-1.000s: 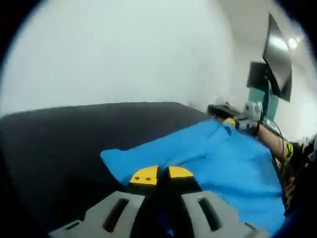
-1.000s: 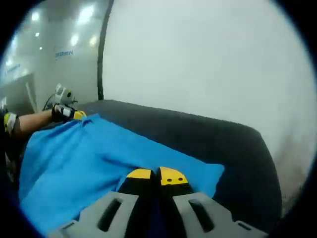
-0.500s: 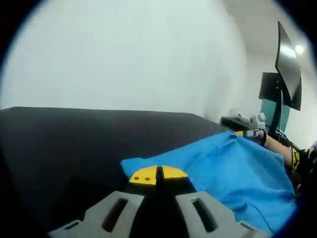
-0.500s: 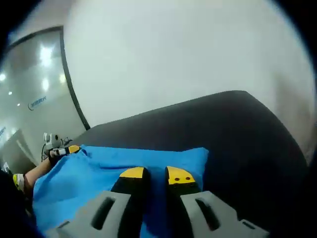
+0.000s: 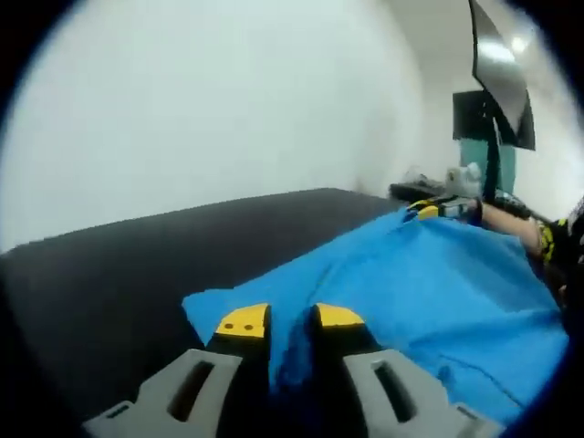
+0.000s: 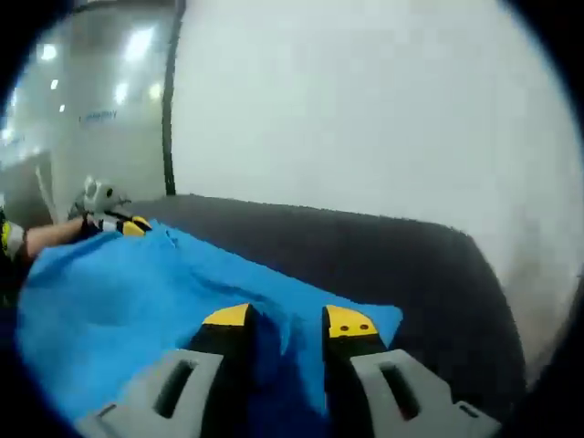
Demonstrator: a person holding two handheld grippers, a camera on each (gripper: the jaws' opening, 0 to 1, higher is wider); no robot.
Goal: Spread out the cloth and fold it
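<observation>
The blue cloth (image 5: 429, 283) is lying spread over the dark table (image 5: 109, 274), its surface rippling in soft folds rather than lying flat. In the left gripper view one corner is sticking out to the left of the jaws, and the fabric is running away to the right toward the other claw. In the right gripper view the cloth (image 6: 119, 292) is showing a matching corner at the right of the jaws and stretching off to the left across the table (image 6: 401, 265).

The left claw (image 5: 290, 319) is sitting with its yellow-tipped jaws parted, a fold of blue fabric lying in the gap between them. The right claw (image 6: 287, 321) is likewise standing with its jaws apart, cloth bunching between the tips. The right claw (image 5: 427, 209) is also appearing far off in the left gripper view, at the cloth's far edge, with a person's arm (image 5: 511, 224) trailing behind it; the left claw (image 6: 123, 224) is appearing in the same way in the right gripper view.

A pale wall (image 5: 210, 100) is rising behind the table. Dark screens (image 5: 493, 91) are standing at the right of the left gripper view, and a glass partition (image 6: 82, 100) with ceiling lights reflecting is standing at the left of the right gripper view.
</observation>
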